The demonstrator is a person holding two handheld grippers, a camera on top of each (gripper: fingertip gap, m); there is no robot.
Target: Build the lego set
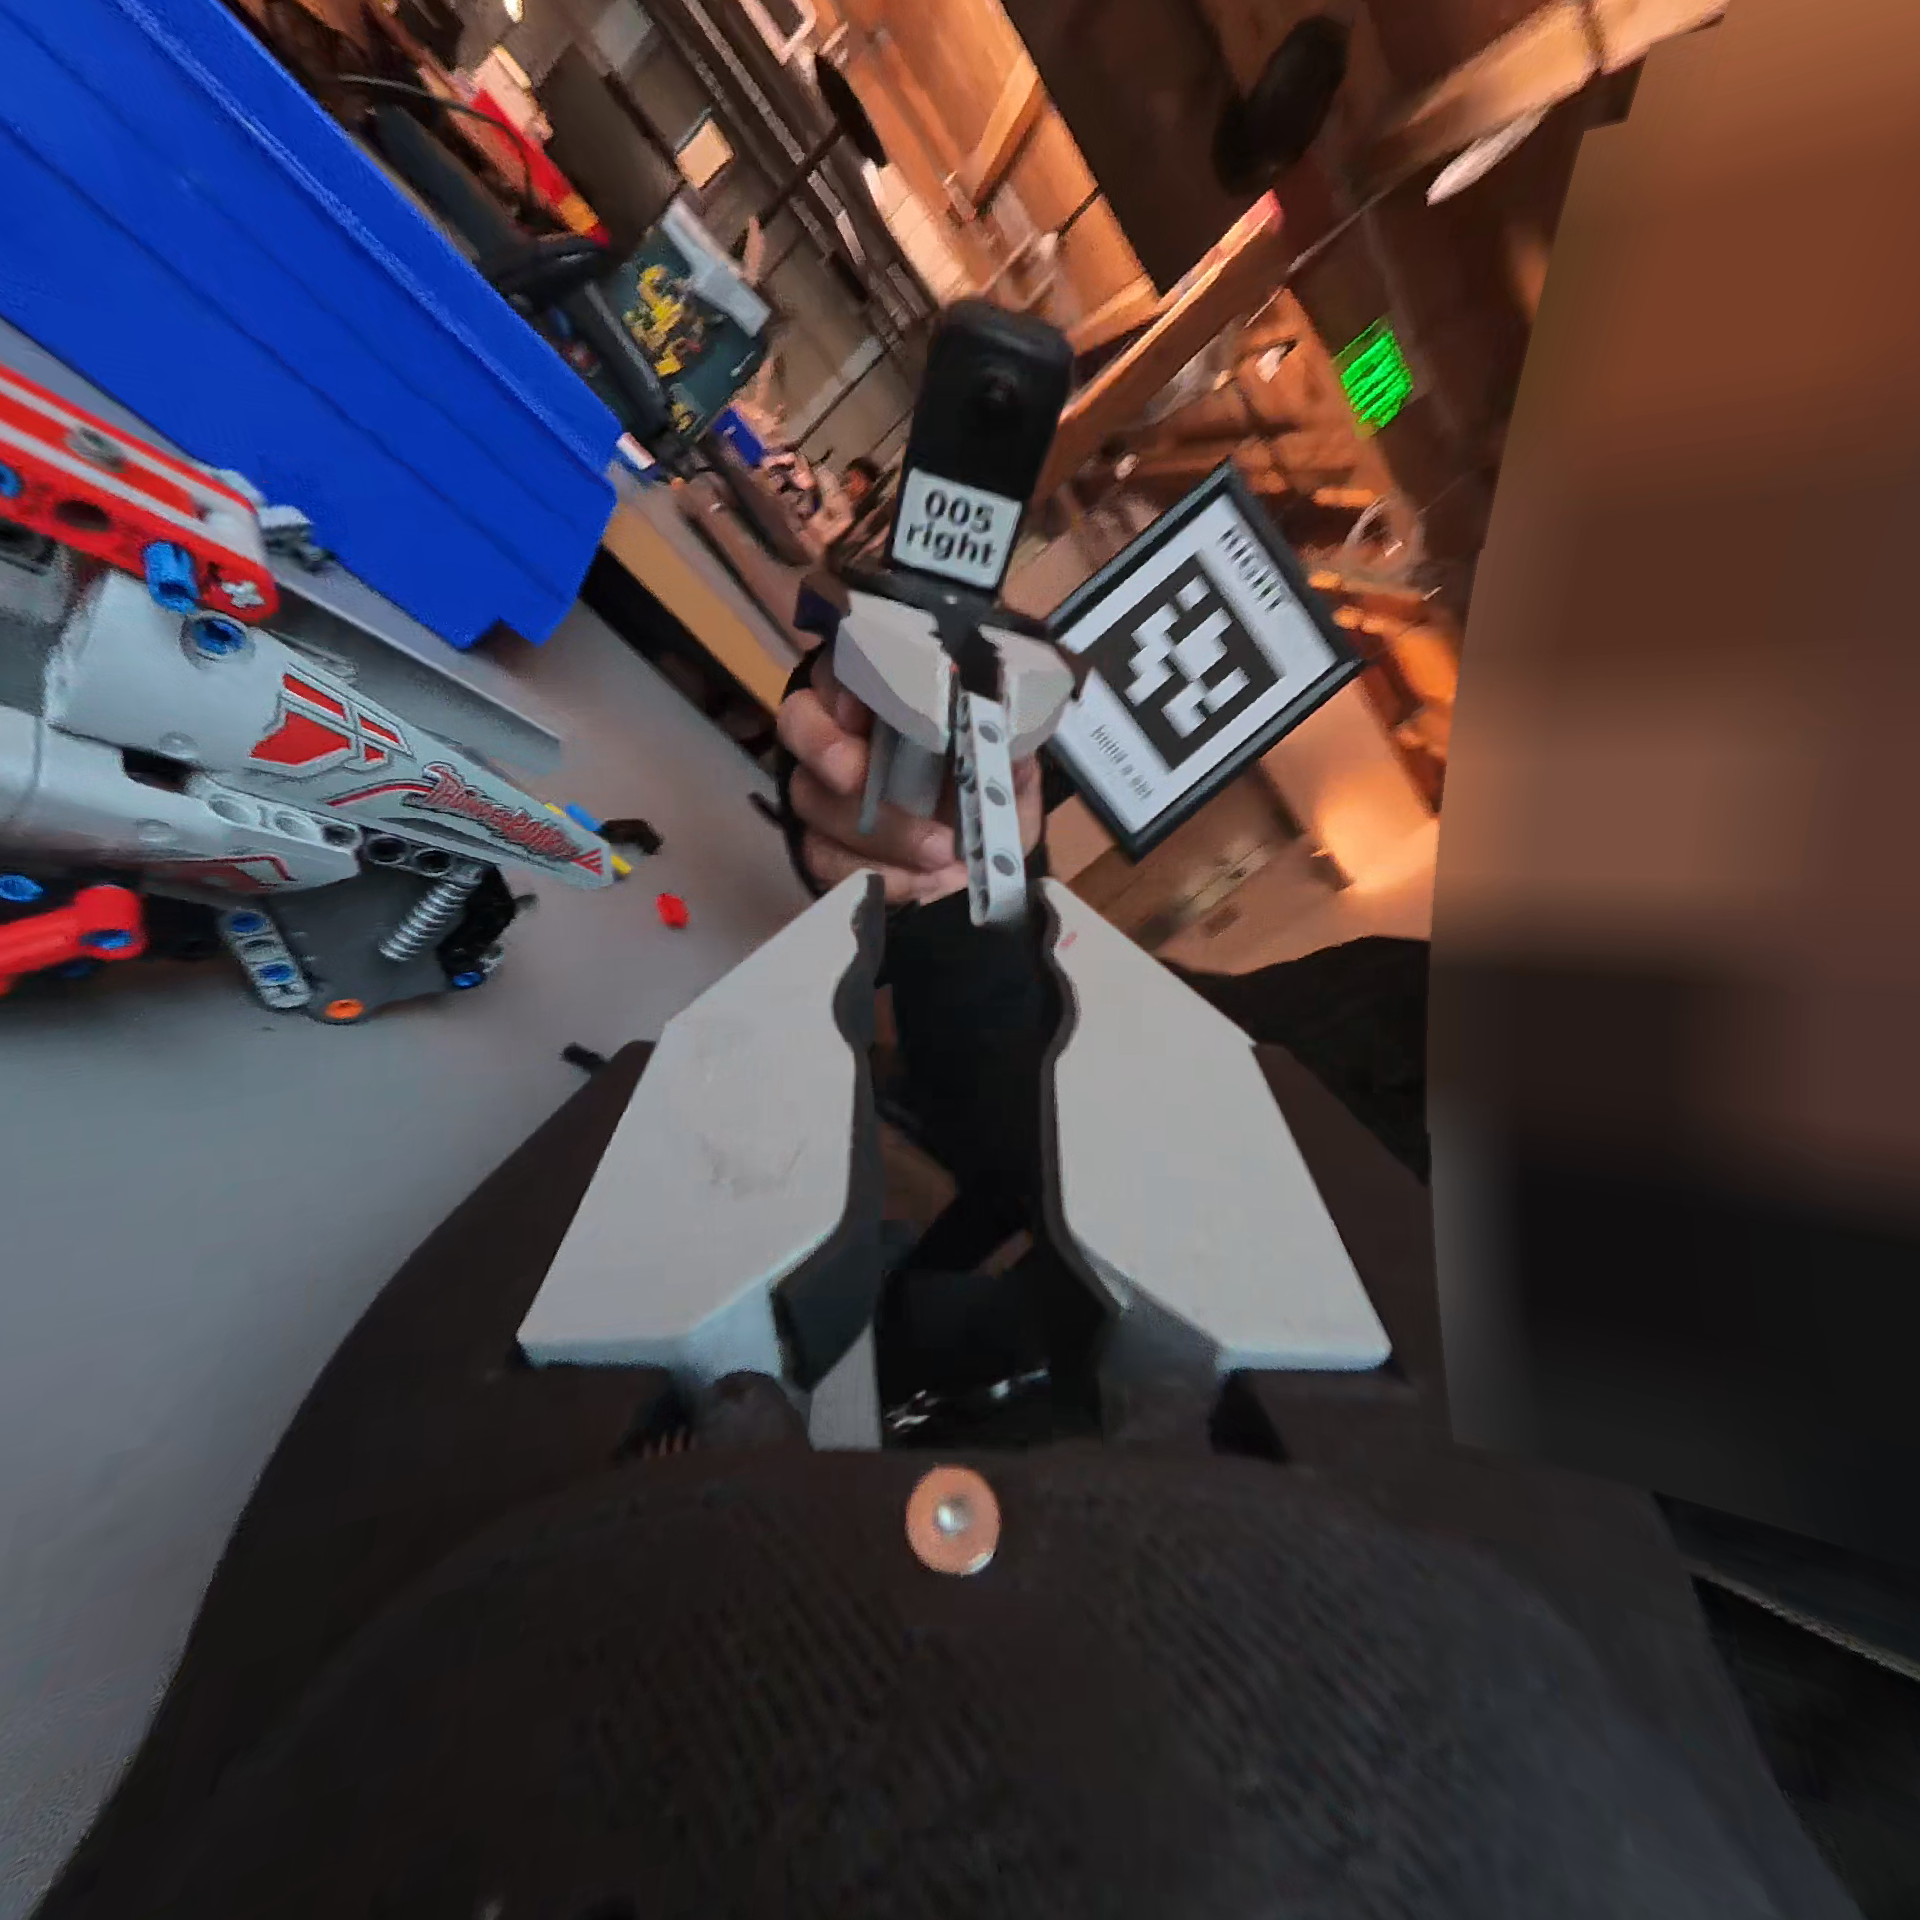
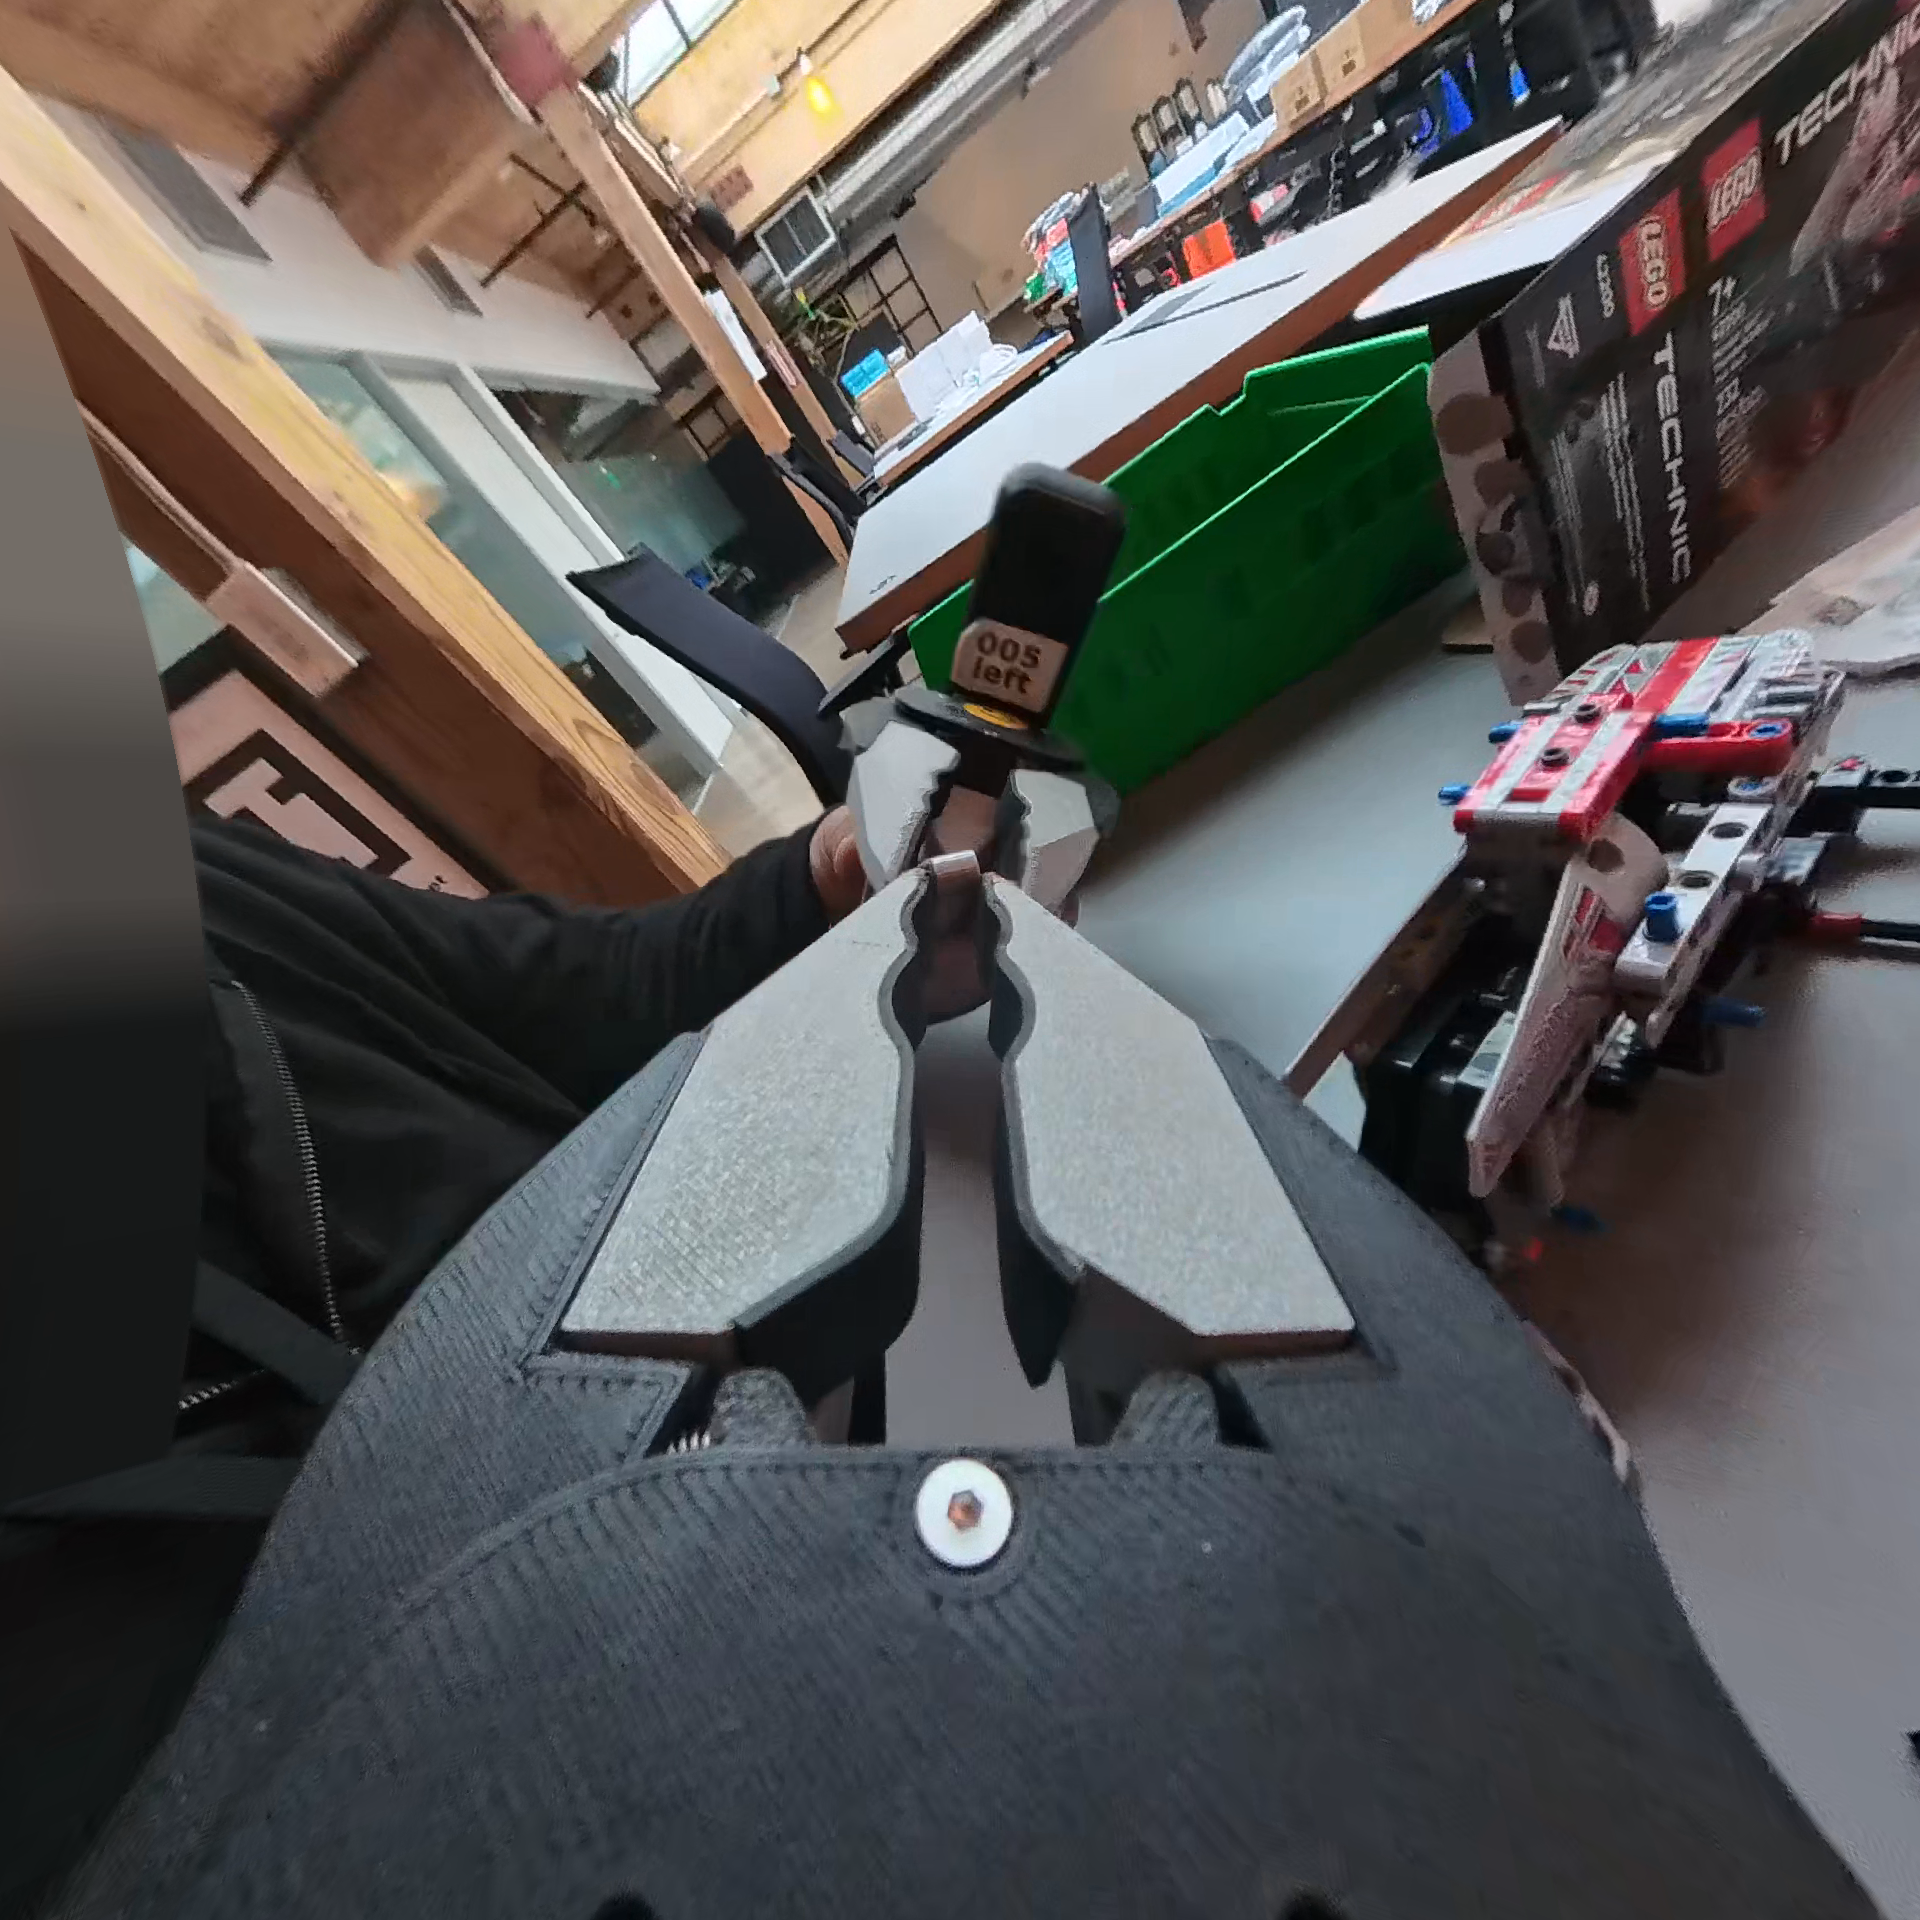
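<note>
Between right hand-held gripper (image 2: 953,902) fingertips, beam (image 1: 990,805)

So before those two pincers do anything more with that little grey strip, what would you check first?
1. Right gripper holds the grey beam: ok, shut on its upper end.
2. Left gripper ready to receive: ok, jaws apart.
3. Beam's free end lined up with the left gripper: ok, it reaches the gap between the tips.
4. Smaller grey part joined to the beam: cannot tell.
5. Half-built model out of the way: ok, off to the side on the table.
</note>
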